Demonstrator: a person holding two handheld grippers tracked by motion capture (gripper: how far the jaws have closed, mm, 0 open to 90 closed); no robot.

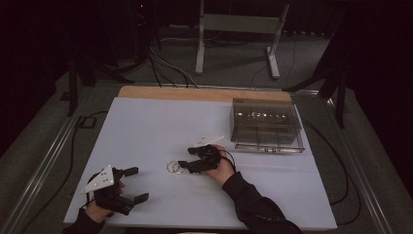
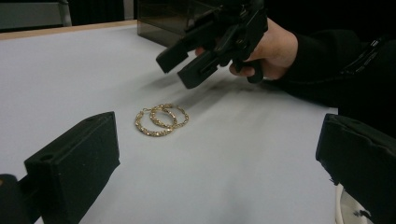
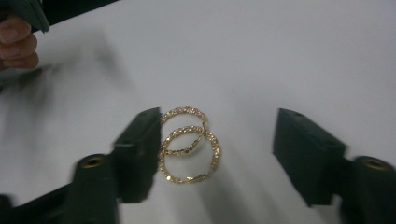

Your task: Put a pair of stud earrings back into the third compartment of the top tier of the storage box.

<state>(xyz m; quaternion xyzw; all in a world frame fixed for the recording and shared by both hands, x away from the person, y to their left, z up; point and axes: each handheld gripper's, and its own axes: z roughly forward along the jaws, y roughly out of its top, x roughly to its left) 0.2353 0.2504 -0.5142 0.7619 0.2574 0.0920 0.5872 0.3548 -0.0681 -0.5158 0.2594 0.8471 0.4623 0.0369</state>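
2 tools (image 1: pixel 138 184) (image 1: pixel 187 157), both apart, right around 2 gold hoop earrings (image 3: pixel 189 144).

Clear box (image 1: pixel 265 126) w/ compartments sits at desk's (image 1: pixel 146 126) far right, small bits inside, too tiny to tell. Wood strip (image 1: pixel 195 93) along far edge. Metal stand (image 1: pixel 236 29) on floor behind. Cables (image 1: pixel 165 66) nearby.

The right gripper (image 3: pixel 212 158) hangs over two overlapping gold, stone-studded hoop earrings (image 3: pixel 189 144) on the white table surface (image 3: pixel 280 56), jaws apart, one jaw at the hoops' edge; fingers (image 3: pixel 16 44) show top left
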